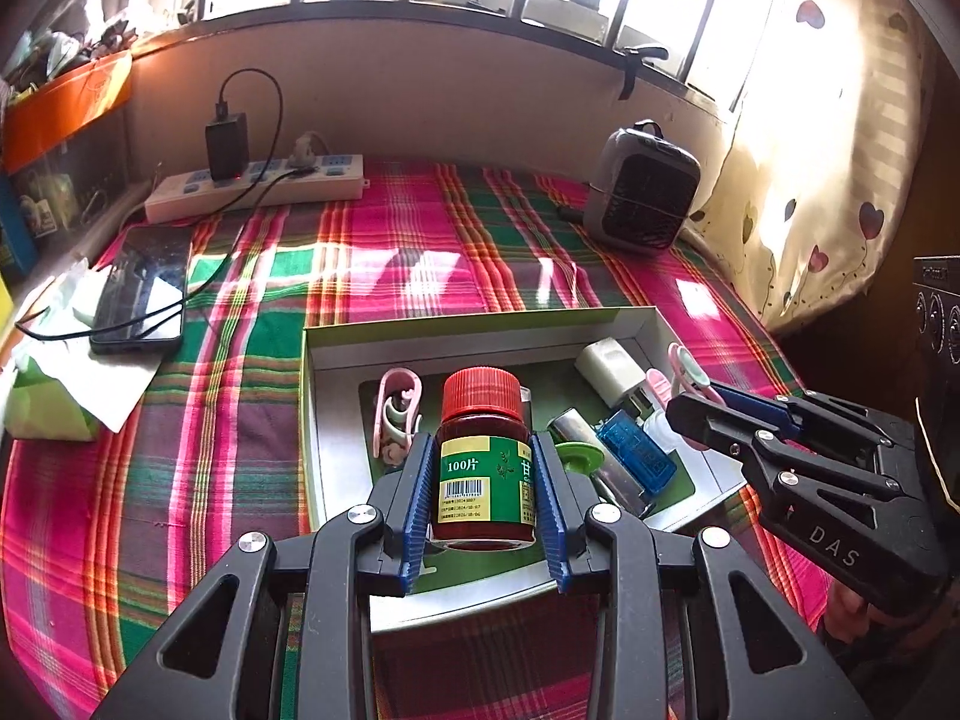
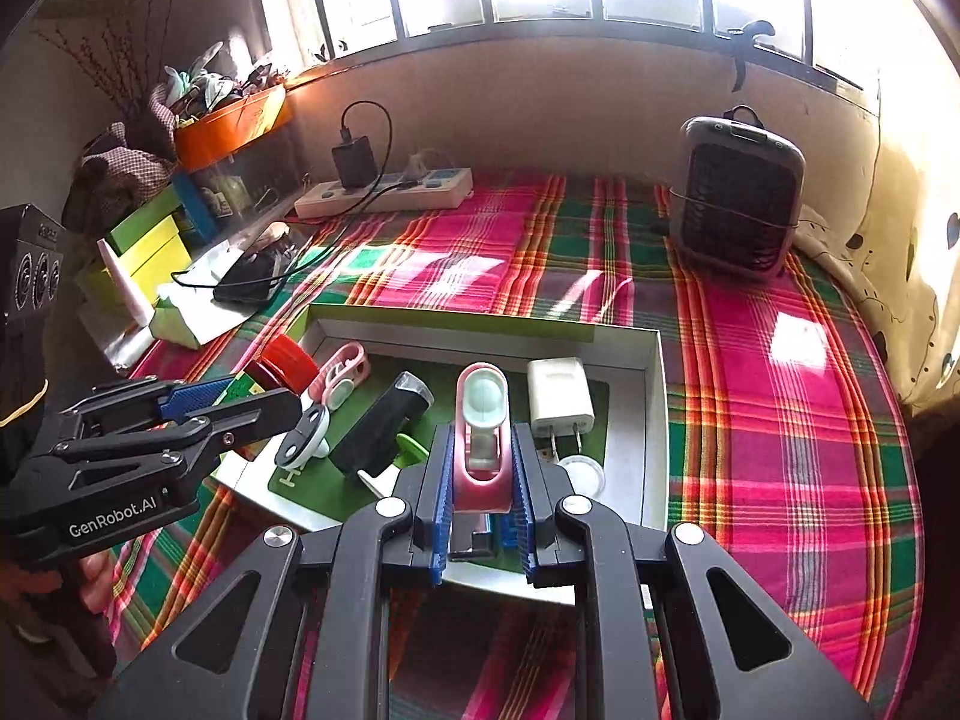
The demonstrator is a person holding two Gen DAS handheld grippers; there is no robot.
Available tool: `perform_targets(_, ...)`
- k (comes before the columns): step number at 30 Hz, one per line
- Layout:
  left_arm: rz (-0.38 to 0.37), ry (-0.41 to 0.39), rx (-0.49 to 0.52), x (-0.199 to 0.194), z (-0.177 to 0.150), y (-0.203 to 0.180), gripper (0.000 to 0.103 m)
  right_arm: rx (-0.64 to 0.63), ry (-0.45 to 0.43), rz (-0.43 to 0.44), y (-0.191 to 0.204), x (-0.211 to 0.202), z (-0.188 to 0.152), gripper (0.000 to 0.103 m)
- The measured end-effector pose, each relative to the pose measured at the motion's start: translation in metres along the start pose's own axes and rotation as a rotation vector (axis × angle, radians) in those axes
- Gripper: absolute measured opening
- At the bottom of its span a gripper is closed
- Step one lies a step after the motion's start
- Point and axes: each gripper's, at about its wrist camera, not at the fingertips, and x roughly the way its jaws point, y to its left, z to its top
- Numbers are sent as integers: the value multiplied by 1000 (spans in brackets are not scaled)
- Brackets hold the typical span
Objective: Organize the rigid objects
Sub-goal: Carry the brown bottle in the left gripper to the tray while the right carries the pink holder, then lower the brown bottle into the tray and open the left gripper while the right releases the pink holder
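Left wrist view: my left gripper (image 1: 483, 468) pinches the red-capped pill bottle (image 1: 483, 456) upright over the shallow box (image 1: 480, 330); my right gripper (image 2: 480, 480) pinches the pink clip (image 2: 482, 438); I'd lower each into a free gap, release only once seated.

The bottle (image 1: 483, 461), centre of the left wrist view, bears "100片" on its green label above a barcode. At lower right, the right gripper (image 1: 690, 405) reads "DAS". In the right wrist view, lower left, the left gripper (image 2: 264, 402) reads "GenRobot.AI".
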Motion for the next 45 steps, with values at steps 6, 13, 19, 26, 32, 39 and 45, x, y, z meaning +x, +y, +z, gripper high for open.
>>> perform_targets(6, 3, 8, 9, 15, 10, -1, 31, -1, 22, 4, -6, 18, 11, 19)
perform_targets(13, 8, 36, 8, 34, 17, 0, 31, -2, 52, 14, -9, 39, 21, 19)
perform_targets(19, 11, 61, 5, 46, 18, 2, 31, -18, 81, 22, -8, 57, 25, 19)
perform_targets(26, 3, 72, -3, 54, 19, 4, 31, -28, 110, 29, -6, 70, 24, 19)
perform_targets(32, -3, 75, -5, 57, 21, 4, 31, -27, 128, 25, -7, 77, 23, 19)
perform_targets(39, -7, 76, -13, 59, 25, 5, 31, -23, 132, 20, -9, 83, 24, 19)
perform_targets(45, -13, 76, -17, 60, 25, 5, 31, -18, 132, 24, -10, 84, 24, 19)
